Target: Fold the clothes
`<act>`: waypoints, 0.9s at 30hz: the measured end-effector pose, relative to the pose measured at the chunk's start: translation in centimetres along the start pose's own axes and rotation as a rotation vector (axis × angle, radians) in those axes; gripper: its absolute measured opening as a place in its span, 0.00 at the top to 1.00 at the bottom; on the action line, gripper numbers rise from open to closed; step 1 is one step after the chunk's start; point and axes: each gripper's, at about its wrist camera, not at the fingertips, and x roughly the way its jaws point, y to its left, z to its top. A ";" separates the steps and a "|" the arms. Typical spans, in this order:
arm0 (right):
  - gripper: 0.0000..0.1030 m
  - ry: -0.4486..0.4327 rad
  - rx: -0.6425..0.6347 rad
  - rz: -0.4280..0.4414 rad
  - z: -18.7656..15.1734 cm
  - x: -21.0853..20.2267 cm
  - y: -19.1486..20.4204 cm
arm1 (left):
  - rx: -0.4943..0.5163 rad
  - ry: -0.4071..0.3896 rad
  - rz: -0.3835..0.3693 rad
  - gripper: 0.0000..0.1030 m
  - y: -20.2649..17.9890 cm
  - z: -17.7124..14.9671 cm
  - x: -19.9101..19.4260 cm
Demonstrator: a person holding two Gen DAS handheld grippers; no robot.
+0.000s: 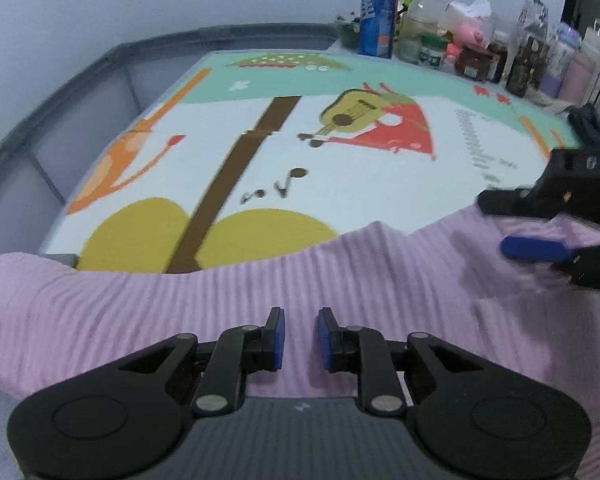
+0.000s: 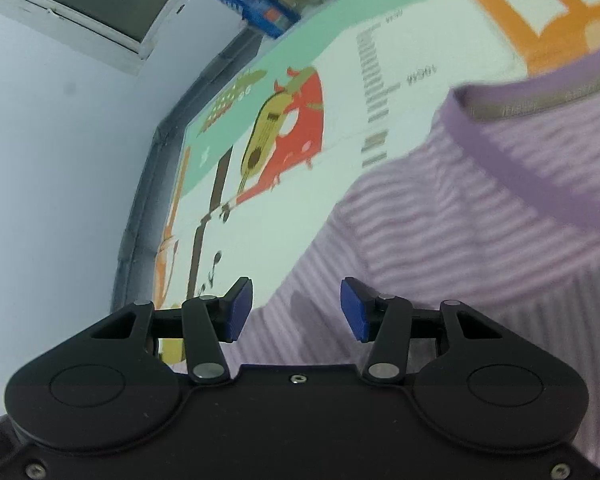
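1. A pink-and-white striped shirt (image 1: 228, 312) lies spread across the near part of a cartoon-printed mat (image 1: 260, 152), which covers a surface with a grey padded rim (image 1: 80, 92)
2. The left hand-held gripper (image 1: 301, 338) hangs over the shirt, angled downward; its blue pads (image 1: 279, 340) stand a narrow gap apart with only striped cloth visible beneath them, and nothing is pinched between them
3. The right hand-held gripper (image 2: 297, 309) is parted to a moderate width, with no cloth caught between its pads; the edge of the shirt shows below the gap
4. From the left wrist view, the right hand-held gripper sits at the right edge of the picture, low over the shirt, and whether it touches the fabric I cannot tell
5. The right wrist view shows the shirt's solid purple neckband (image 2: 540, 184) to the upper right, with an inner label strip beside it
6. At the mat's far side stands a blue can (image 1: 378, 20) among jars, packets and a pink pig toy (image 1: 470, 32)
7. A window (image 2: 84, 8) sits in the pale wall beyond
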 end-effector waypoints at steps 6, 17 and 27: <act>0.54 -0.019 -0.008 -0.011 0.8 -0.1 -0.5 | -0.003 0.014 0.145 0.80 2.1 -1.2 -0.9; 0.54 -0.027 -0.001 -0.004 0.8 0.0 -0.6 | 0.003 -0.141 -0.205 0.84 -1.6 0.4 -3.6; 0.54 -0.012 -0.005 0.005 0.9 -0.1 -0.8 | -0.011 -0.036 -0.193 0.74 -2.4 0.3 0.5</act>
